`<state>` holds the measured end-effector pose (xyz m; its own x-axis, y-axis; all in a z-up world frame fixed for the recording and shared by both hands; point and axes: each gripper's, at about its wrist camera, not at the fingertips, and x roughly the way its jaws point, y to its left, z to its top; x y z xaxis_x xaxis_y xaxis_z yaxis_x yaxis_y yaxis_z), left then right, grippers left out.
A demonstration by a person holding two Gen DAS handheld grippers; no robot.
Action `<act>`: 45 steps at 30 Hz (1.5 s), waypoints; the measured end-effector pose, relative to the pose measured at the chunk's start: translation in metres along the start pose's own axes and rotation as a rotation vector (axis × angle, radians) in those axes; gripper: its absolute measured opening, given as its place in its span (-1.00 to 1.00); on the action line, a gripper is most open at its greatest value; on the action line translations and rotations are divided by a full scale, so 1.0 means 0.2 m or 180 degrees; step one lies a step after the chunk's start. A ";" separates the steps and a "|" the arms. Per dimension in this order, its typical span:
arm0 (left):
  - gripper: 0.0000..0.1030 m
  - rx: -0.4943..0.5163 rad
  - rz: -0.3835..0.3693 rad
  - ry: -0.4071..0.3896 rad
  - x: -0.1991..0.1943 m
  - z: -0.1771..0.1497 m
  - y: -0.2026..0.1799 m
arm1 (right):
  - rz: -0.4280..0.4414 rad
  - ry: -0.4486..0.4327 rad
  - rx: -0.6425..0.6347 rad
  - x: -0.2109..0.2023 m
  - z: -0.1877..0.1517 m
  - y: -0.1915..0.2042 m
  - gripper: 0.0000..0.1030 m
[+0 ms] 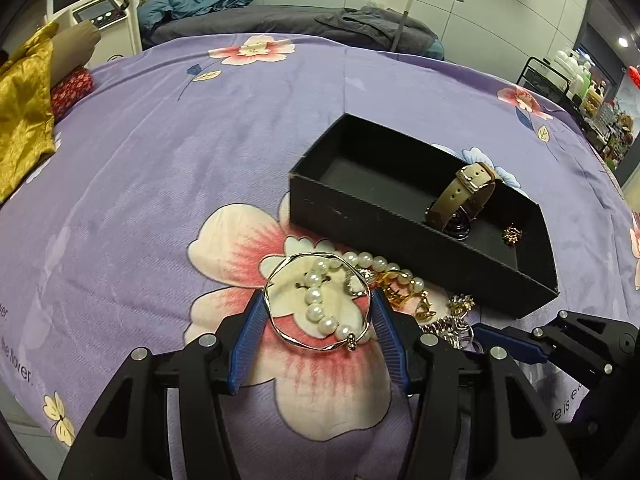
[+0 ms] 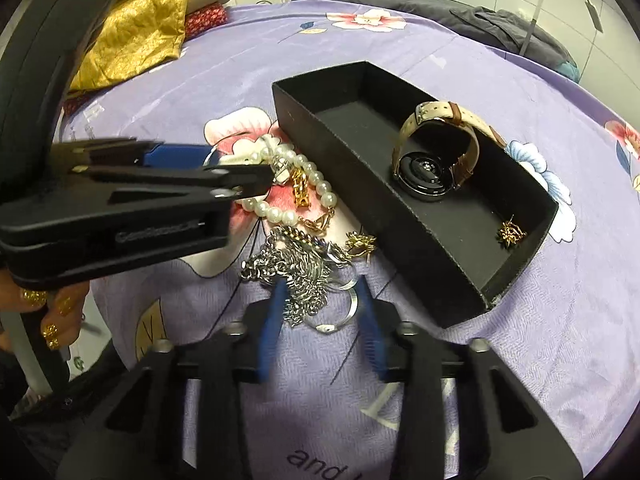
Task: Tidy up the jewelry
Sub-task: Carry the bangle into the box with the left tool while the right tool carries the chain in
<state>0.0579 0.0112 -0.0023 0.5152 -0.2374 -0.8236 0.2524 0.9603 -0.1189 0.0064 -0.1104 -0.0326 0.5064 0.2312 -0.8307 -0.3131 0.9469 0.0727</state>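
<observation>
The right claw (image 2: 320, 312) is motion-blurred in its own view, so whether its blue fingers (image 2: 269, 336) press the jewelry cannot be told; a tangled silver chain (image 2: 296, 272) and a silver ring (image 2: 340, 316) lie between them. The chain's links run together and its ends are lost in the heap. In the left wrist view only the tip of the right claw (image 1: 516, 344) shows at the lower right edge.

The black box (image 1: 360, 196) is the landmark, standing on the purple flowered bedspread (image 1: 160, 160). Inside it a watch (image 1: 460, 204) with a beige strap leans near its right end, its dial half hidden by the near wall in the left view, and a small gold earring (image 1: 512, 236) lies further right.

Just in front of the box's near wall, the left claw (image 1: 318, 308) is clenched on a silver bangle (image 1: 316, 300), its pads against both sides. A pearl bracelet (image 1: 320, 300) crosses inside the bangle; gold pieces (image 1: 400, 288) lie beside it, nearer the box, partly buried.
</observation>
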 end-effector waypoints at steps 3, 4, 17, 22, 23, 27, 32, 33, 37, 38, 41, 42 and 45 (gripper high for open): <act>0.01 -0.0032 0.0009 -0.0003 -0.02 -0.02 0.02 | 0.0081 -0.0008 0.0112 -0.01 -0.01 -0.03 -0.55; 0.01 -0.0034 0.0011 -0.0004 -0.03 -0.02 0.03 | 0.0083 0.0011 0.0156 -0.02 -0.01 -0.04 -0.73; 0.01 -0.0006 -0.0086 -0.0122 -0.14 -0.02 -0.02 | 0.0406 0.0033 0.0389 -0.17 -0.03 -0.09 -0.79; 0.00 0.0057 -0.0110 -0.0215 -0.21 0.01 -0.06 | 0.0468 -0.0084 0.0351 -0.27 0.01 -0.07 -0.80; 0.01 0.0071 -0.0102 -0.0232 -0.22 0.01 -0.07 | 0.0494 -0.0110 0.0361 -0.29 0.01 -0.07 -0.80; 0.01 0.0071 -0.0115 -0.0300 -0.27 0.04 -0.08 | 0.0529 -0.0213 0.0339 -0.37 0.04 -0.07 -0.81; 0.01 0.0090 -0.0114 -0.0372 -0.32 0.10 -0.09 | 0.0549 -0.0380 0.0302 -0.50 0.09 -0.08 -0.81; 0.01 0.0104 -0.0120 -0.0400 -0.34 0.11 -0.09 | 0.0559 -0.0416 0.0305 -0.52 0.10 -0.08 -0.81; 0.01 0.0168 -0.0122 -0.0507 -0.40 0.16 -0.12 | 0.0596 -0.0564 0.0334 -0.63 0.16 -0.10 -0.81; 0.01 0.0182 -0.0115 -0.0531 -0.41 0.17 -0.12 | 0.0595 -0.0609 0.0333 -0.65 0.18 -0.10 -0.81; 0.01 0.0199 -0.0124 -0.0593 -0.45 0.21 -0.13 | 0.0563 -0.0740 0.0294 -0.72 0.22 -0.11 -0.85; 0.01 0.0206 -0.0122 -0.0618 -0.46 0.22 -0.13 | 0.0539 -0.0774 0.0277 -0.74 0.24 -0.11 -0.85; 0.01 0.0209 -0.0122 -0.0657 -0.47 0.25 -0.14 | 0.0478 -0.0872 0.0273 -0.78 0.27 -0.11 -0.85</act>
<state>0.0431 -0.0002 0.1061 0.6593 -0.3049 -0.6872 0.3243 0.9400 -0.1059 -0.0220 -0.1558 0.1258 0.6608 0.4103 -0.6285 -0.3378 0.9103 0.2391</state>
